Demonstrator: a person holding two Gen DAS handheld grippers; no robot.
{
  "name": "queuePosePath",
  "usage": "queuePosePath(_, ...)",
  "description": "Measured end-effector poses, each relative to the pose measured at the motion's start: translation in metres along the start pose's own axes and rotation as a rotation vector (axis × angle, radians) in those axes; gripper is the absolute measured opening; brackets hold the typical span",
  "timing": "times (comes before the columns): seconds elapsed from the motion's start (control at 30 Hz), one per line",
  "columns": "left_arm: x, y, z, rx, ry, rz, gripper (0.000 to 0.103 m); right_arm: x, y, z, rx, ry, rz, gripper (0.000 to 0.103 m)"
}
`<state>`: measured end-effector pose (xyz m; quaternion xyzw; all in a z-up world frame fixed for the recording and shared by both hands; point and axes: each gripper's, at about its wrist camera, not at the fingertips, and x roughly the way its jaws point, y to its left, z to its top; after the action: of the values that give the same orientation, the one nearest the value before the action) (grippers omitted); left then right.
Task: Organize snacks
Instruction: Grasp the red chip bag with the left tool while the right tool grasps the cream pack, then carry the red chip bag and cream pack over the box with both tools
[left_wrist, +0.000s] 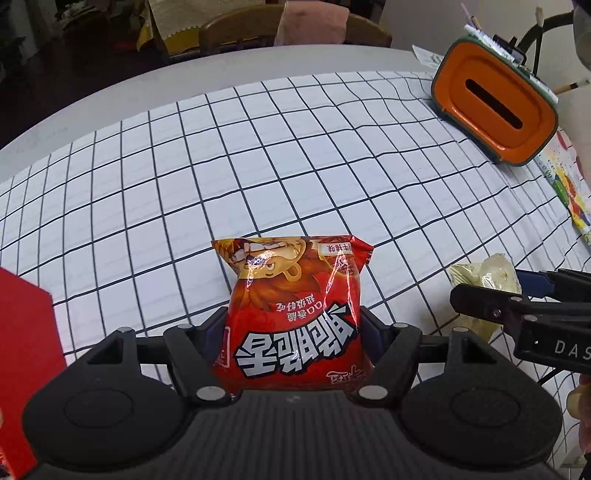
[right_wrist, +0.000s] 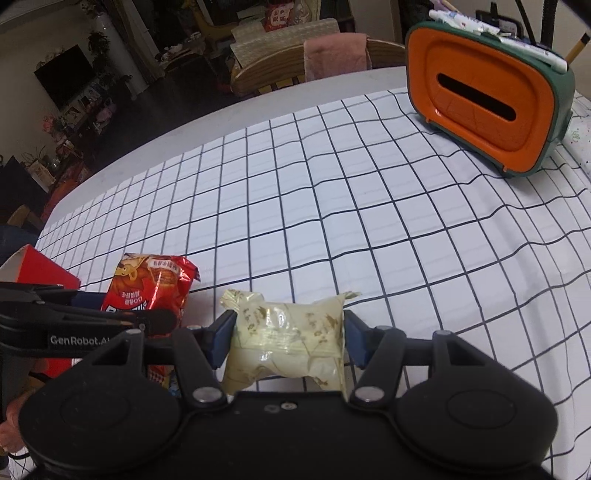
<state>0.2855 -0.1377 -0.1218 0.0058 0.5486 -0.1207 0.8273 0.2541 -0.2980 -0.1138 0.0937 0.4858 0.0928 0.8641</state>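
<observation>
Now | L fingers (left_wrist: 293, 332) clamp red snack bag (left_wrist: 291, 314) | R fingers (right_wrist: 286, 338) clamp pale, prob. pastry, pack (right_wrist: 288, 343)

left gripper (left_wrist: 293, 332): matte black plastic body; ribbed top plate behind the jaws; a round raised disc to each side.
left linkage: black arms pinned with silver round-head screws just behind the jaws; triangular cut-outs outboard.
left fingers (left_wrist: 373, 338): dark blue pads.
right gripper (right_wrist: 290, 334): same black build; two small silver screws centred behind the jaws.
right fingers (right_wrist: 221, 336): blue pads.
markings: white "GenRobot.AI" and "DAS" lettering on the gripper sides.
</observation>
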Motion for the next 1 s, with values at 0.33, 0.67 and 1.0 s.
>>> queuePosePath(0.33,-0.05,0.015,-0.028,-0.038,-0.048,0.023,0.072,-0.036,0.036,-0.01,-0.069,-0.04,0.026,0.06)
queuePosePath(0.67,-0.109,0.061,-0.066,-0.113,-0.093,0.042,0.072,-0.058,0.089,-0.021,-0.151,-0.066,0.073,0.06)
queuePosePath(1.0,-0.164,0.113,-0.098,-0.163,-0.154,0.069,0.072,-0.066,0.155,-0.027,-0.226,-0.086,0.123,0.06)
